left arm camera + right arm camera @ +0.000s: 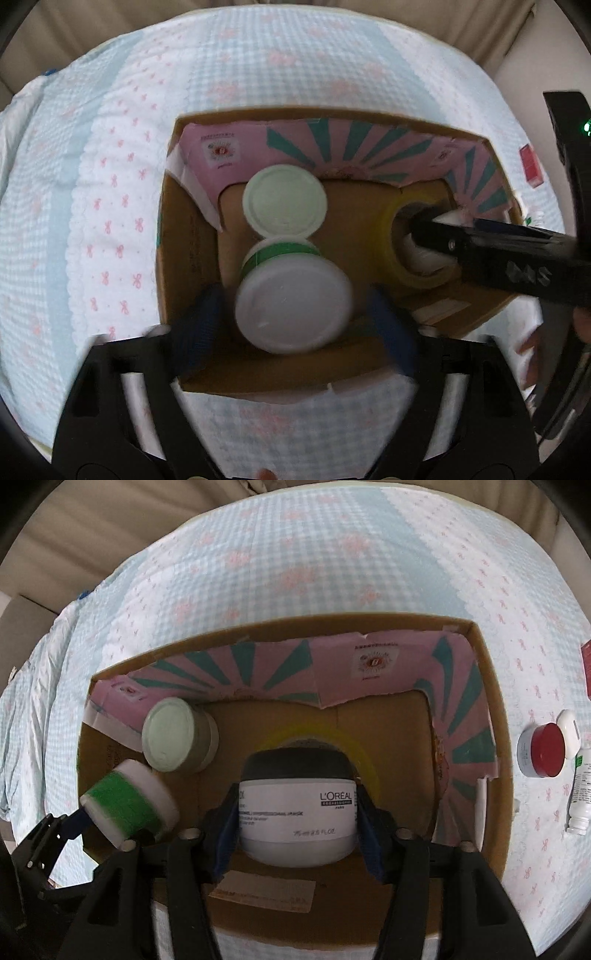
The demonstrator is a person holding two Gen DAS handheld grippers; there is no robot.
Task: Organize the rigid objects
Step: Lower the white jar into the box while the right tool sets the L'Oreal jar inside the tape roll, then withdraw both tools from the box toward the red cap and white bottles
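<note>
An open cardboard box (pixel 332 116) with pink and teal flaps folded inside lies on a bedspread. A green-banded jar with a white lid (pixel 293 304) sits low in it between the blue pads of my left gripper (pixel 295 326), which stands open with a gap on both sides. In the right wrist view that green jar (pixel 125 805) tilts at the box's left edge. A white L'Oréal jar with a dark lid (pixel 298 812) sits lid-down over a yellow tape roll (pixel 365 760), between the pads of my open right gripper (pixel 298 834). A pale-green-lidded jar (pixel 170 734) stands at the back left.
Outside the box on the right of the blue-and-white bedspread (pixel 295 554) lie a red-lidded jar (pixel 546 751), a small white case (pixel 569 731), a white bottle (pixel 578 794) and a red packet (pixel 530 166). Beige upholstery runs behind the bed.
</note>
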